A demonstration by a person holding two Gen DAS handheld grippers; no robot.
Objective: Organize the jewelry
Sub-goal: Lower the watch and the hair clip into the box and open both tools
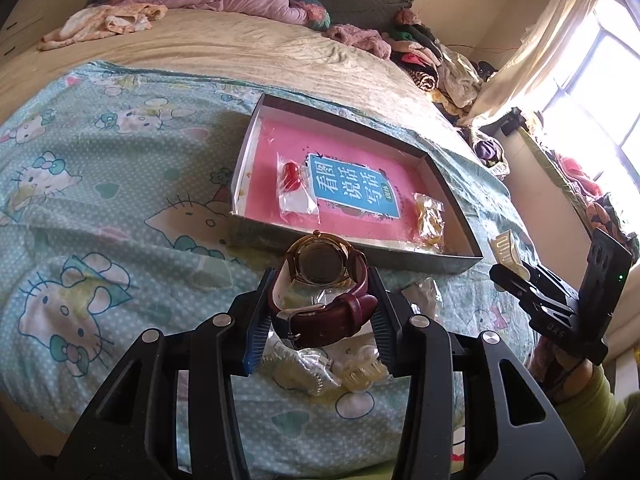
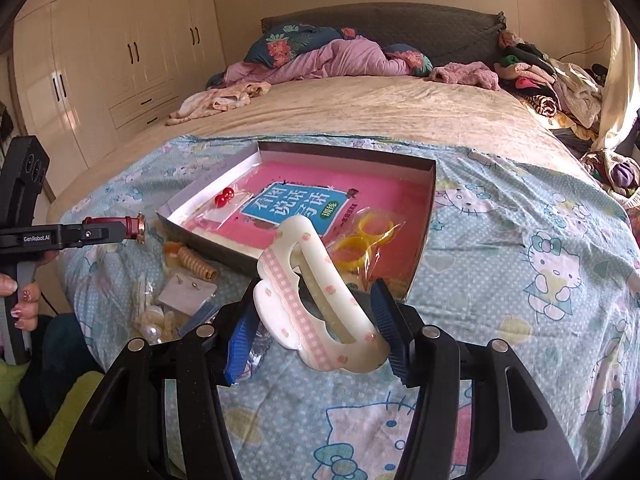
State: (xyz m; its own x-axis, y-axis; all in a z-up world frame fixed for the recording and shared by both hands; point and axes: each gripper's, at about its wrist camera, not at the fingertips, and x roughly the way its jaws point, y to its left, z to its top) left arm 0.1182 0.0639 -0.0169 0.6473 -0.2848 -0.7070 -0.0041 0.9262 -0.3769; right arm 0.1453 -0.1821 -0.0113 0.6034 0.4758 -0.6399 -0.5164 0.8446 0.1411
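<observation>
Jaws of the left gripper (image 1: 320, 304) are clenched on a maroon-strapped watch (image 1: 320, 280), face pointing ahead, just short of the near wall of the shallow box (image 1: 440, 262) on the bed. Jaws of the right gripper (image 2: 316, 320) grasp a white hair claw (image 2: 316, 284) across its width, long axis slanting toward the box, beside its near corner. Both loads hang equally close, so either hand could, I judge, drop in first.
</observation>
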